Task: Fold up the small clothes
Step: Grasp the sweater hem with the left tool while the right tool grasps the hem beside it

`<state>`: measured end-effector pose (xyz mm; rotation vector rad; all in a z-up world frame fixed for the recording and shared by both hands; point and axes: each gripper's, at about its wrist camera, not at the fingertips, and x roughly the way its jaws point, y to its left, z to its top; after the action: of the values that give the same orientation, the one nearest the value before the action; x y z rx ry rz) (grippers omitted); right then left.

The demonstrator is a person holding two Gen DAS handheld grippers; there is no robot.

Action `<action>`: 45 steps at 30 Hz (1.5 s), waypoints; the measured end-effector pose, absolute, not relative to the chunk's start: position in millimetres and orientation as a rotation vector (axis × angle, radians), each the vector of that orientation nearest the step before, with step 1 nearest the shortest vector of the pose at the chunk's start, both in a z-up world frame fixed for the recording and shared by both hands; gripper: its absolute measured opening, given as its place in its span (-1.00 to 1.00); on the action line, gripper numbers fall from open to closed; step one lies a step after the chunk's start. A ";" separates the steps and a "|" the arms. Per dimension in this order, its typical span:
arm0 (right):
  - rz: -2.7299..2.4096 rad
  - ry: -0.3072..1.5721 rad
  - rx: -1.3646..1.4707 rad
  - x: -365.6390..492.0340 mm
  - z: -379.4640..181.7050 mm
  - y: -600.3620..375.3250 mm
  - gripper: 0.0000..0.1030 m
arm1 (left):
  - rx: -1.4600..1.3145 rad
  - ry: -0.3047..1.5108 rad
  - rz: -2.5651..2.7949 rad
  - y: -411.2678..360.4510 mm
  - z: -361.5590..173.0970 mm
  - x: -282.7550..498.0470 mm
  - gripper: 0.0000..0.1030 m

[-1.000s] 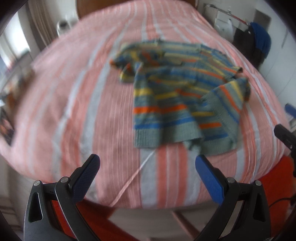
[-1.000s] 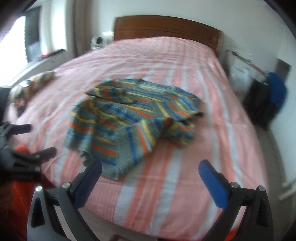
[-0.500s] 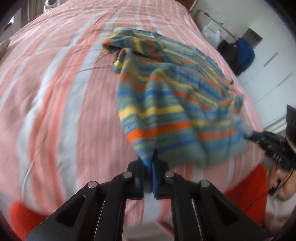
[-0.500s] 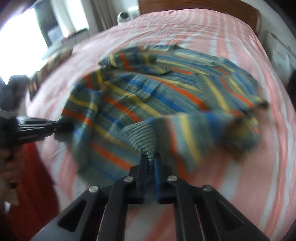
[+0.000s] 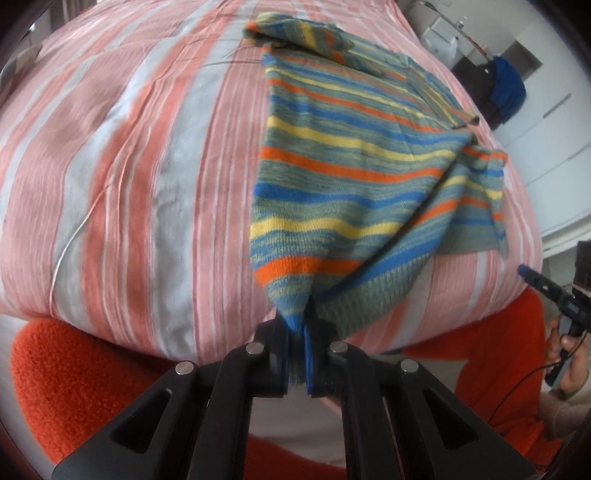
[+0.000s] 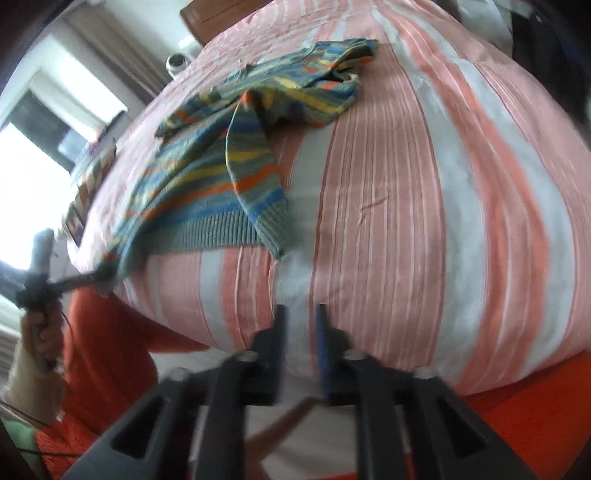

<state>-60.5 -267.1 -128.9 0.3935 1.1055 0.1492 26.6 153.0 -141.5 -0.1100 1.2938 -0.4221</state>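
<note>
Striped sweater [image 5: 351,177]: hem corner pinched by left gripper [image 5: 297,354], probably for spreading; right gripper [image 6: 300,354] (empty) opening beside it.

A bed [image 6: 424,177] spread with pink, coral and white striped bedding fills a daylit bedroom. A wooden headboard [image 6: 207,16] stands at its far end, a bright window [image 6: 22,177] with pale curtains [image 6: 122,55] to the left, white cabinets [image 5: 554,122] to the right.

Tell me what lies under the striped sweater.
The striped sweater lies on the pink-and-white striped bedspread, which shows all around it. Whatever sits directly beneath the knit is covered, so nothing else can be confirmed.
</note>
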 end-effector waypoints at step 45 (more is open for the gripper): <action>-0.025 1.130 -0.029 5.9 -58.1 -277.8 0.28 | 0.116 1.050 -0.125 104.7 -70.9 47.2 0.68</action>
<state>5.9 -277.8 -58.1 -0.0292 1.1300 -0.0255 47.2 104.7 -70.9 0.1156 1.0505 -0.1248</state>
